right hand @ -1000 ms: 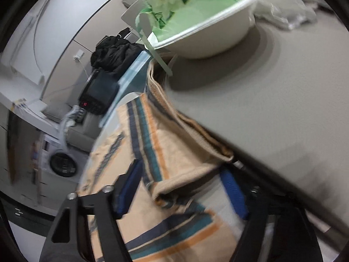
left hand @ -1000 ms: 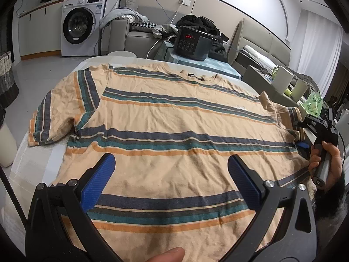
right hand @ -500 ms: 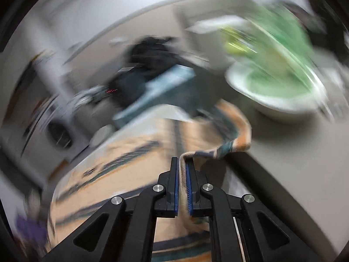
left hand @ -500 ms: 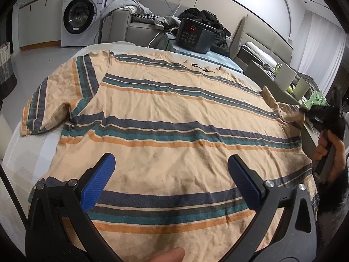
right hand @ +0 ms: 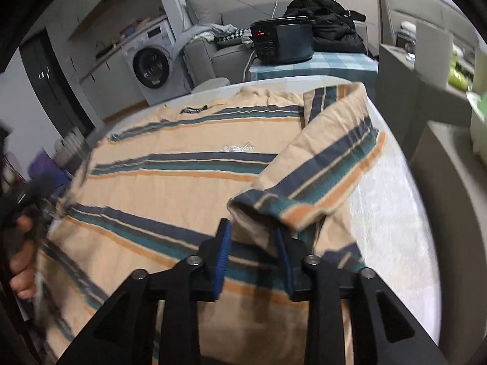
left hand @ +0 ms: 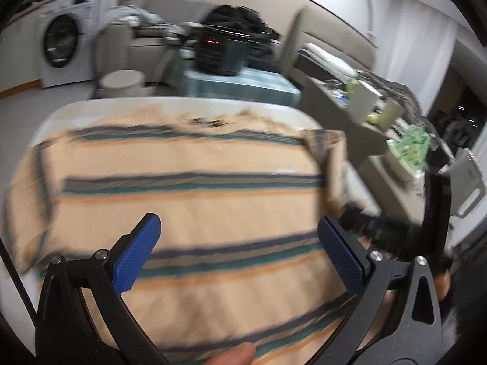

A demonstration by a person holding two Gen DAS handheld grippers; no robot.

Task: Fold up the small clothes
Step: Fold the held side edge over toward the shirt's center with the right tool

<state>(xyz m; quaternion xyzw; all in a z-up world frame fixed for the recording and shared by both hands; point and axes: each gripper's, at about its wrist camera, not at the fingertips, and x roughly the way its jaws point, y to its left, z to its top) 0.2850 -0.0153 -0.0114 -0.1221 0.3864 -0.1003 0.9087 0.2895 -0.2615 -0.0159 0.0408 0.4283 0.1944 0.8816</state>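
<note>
- Striped shirt [right hand: 170, 182] spread flat on the white table [right hand: 392, 213], collar at the far edge
- Right sleeve [right hand: 316, 179] folded in over the chest
- Right gripper [right hand: 252, 252] opening, sleeve cuff loose between the pads
- Left gripper [left hand: 240, 252] spread wide above the lower shirt, holding nothing

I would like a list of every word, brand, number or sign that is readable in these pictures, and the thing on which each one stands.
No text can be read with certainty.
White script embroidered on the striped T-shirt chest: too small to read.
Dark neck label inside the collar: unreadable.
Red lit display on the black appliance: only dots show.
Washing machine panel: too small.
</note>
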